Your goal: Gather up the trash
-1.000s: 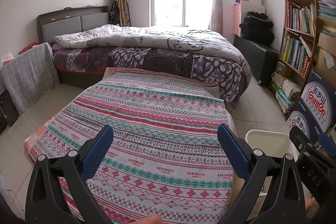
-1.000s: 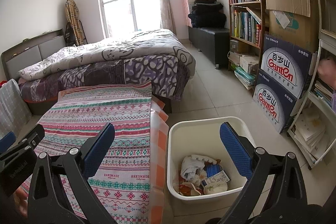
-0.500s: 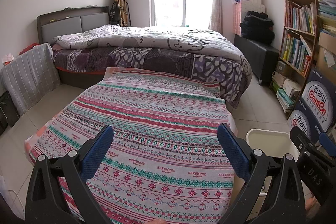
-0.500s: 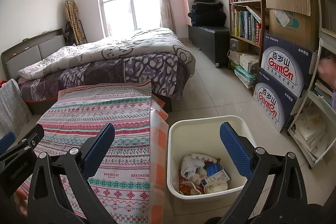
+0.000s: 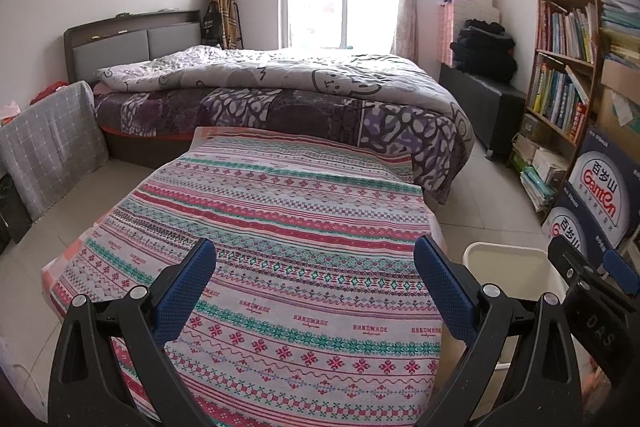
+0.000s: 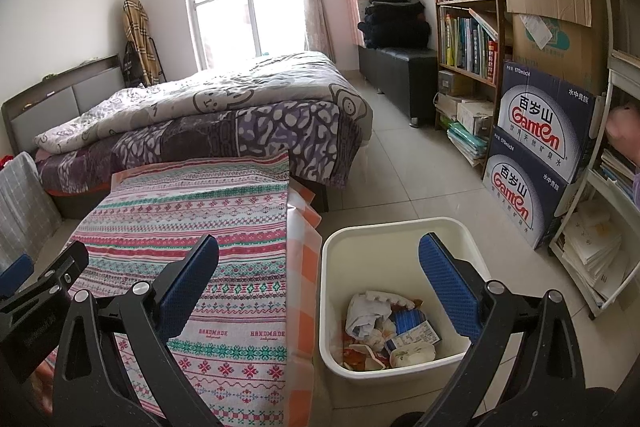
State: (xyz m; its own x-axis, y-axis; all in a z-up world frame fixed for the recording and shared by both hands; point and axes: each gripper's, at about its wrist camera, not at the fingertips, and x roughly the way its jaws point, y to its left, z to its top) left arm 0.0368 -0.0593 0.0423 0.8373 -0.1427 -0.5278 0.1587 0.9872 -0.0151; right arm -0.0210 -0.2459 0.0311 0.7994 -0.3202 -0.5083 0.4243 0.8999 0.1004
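Both wrist views face bedward, sharing tablecloth (image 5: 280, 227) and bin (image 6: 400, 227).

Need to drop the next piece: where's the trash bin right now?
The trash bin stands on the floor right of the patterned table, below the right gripper in the right wrist view; the left view shows only its rim.

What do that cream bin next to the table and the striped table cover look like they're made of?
The cream square bin looks like moulded plastic: smooth, slightly glossy walls and rounded corners. The red-and-teal striped table cover looks like matte woven cloth, probably cotton, with fine stitch-like bands and small "HANDMADE" lettering. An orange-checked sheet beneath it looks shinier, possibly plastic.
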